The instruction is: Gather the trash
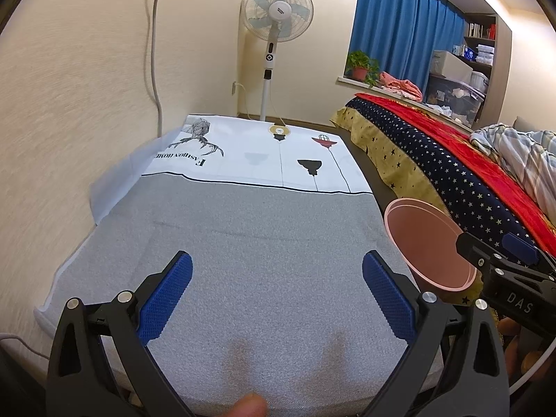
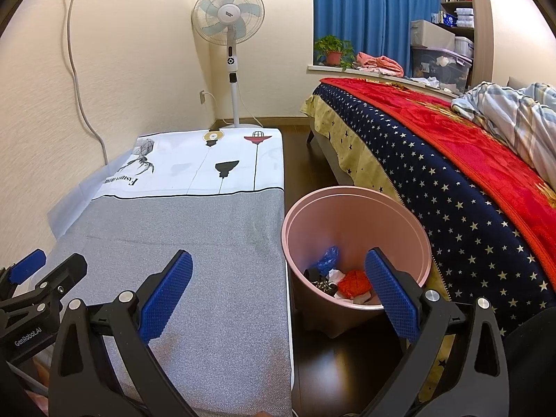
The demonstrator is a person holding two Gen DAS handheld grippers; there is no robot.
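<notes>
A pink trash bin [image 2: 347, 219] stands on the dark floor between the table and the bed. It holds a blue wrapper [image 2: 328, 256], an orange-red crumpled piece [image 2: 354, 283], white paper and a dark item. Its rim also shows in the left wrist view [image 1: 410, 208]. My right gripper [image 2: 278, 292] is open and empty, above the table's right edge and the bin. My left gripper [image 1: 277, 295] is open and empty over the grey tablecloth [image 1: 243, 250]. Each gripper shows at the edge of the other's view, the right one [image 1: 504, 264] and the left one [image 2: 38, 288].
The table's far end carries a white printed cloth [image 2: 208, 163]. A bed with a red and starred navy cover [image 2: 451, 160] runs along the right. A standing fan [image 2: 231, 34] is at the back wall. A cable [image 2: 80, 80] hangs down the left wall.
</notes>
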